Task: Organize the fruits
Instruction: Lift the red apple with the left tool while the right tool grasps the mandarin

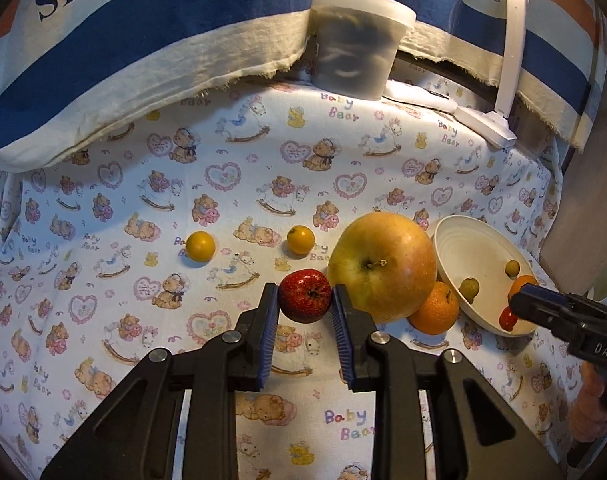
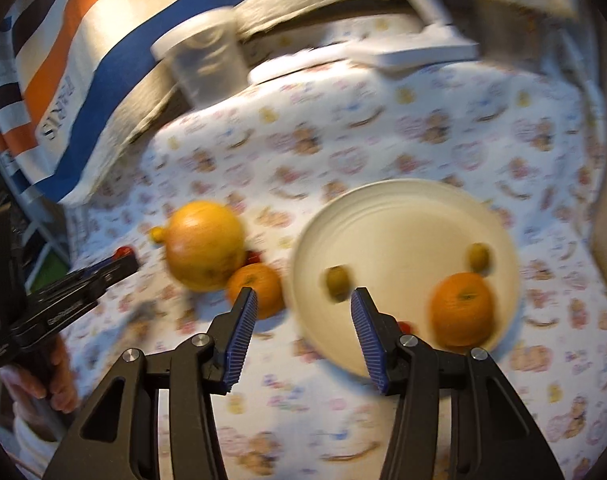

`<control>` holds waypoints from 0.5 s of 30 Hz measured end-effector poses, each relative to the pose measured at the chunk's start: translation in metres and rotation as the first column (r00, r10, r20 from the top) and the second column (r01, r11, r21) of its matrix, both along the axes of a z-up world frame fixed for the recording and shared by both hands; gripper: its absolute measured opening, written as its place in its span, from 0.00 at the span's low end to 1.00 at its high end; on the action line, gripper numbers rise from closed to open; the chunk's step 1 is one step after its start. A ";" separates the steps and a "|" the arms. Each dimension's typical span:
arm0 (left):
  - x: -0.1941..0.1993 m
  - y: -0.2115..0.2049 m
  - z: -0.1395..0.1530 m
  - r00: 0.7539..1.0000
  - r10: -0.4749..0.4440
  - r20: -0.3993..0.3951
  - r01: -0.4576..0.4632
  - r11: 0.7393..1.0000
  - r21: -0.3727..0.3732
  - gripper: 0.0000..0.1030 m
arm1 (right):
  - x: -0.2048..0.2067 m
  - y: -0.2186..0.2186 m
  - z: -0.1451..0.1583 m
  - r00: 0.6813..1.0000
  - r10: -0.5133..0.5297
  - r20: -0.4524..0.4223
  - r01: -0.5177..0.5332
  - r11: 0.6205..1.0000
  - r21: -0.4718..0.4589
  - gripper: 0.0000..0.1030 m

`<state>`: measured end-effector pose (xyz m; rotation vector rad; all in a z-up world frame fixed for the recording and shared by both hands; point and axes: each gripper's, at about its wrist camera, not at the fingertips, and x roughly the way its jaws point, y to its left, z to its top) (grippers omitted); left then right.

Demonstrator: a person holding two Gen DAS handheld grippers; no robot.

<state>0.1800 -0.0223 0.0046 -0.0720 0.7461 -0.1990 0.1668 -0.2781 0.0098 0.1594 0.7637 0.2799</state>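
Note:
My left gripper (image 1: pixel 305 298) is shut on a small red fruit (image 1: pixel 305 295) just above the cloth. A big yellow apple (image 1: pixel 383 266) and an orange (image 1: pixel 433 308) lie right of it; two small yellow fruits (image 1: pixel 200 245) (image 1: pixel 300 240) lie behind. The cream bowl (image 1: pixel 463 240) at right holds two small green fruits, an orange and a small red fruit (image 1: pixel 507 318). My right gripper (image 2: pixel 303 300) is open and empty over the bowl's (image 2: pixel 403 208) near left rim, with a green fruit (image 2: pixel 337 279) between its tips and the orange (image 2: pixel 461 308) to the right. The right wrist view is blurred.
A lidded translucent tub (image 1: pixel 357 44) and a white desk lamp (image 1: pixel 503 120) stand at the back against a striped blue, cream and orange cloth (image 1: pixel 143 40). The table wears a teddy-bear print cloth (image 1: pixel 143 184).

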 end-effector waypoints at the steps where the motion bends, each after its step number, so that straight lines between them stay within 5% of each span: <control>1: 0.000 0.000 0.001 1.000 0.001 0.000 -0.001 1.000 -0.001 0.25 | 0.002 0.007 0.000 1.000 0.014 -0.004 -0.014 1.000 -0.008 0.50; 15: -0.002 0.023 0.014 0.999 0.040 0.013 -0.040 0.999 -0.019 0.25 | 0.026 0.067 -0.021 0.990 0.035 -0.136 -0.055 0.988 -0.145 0.50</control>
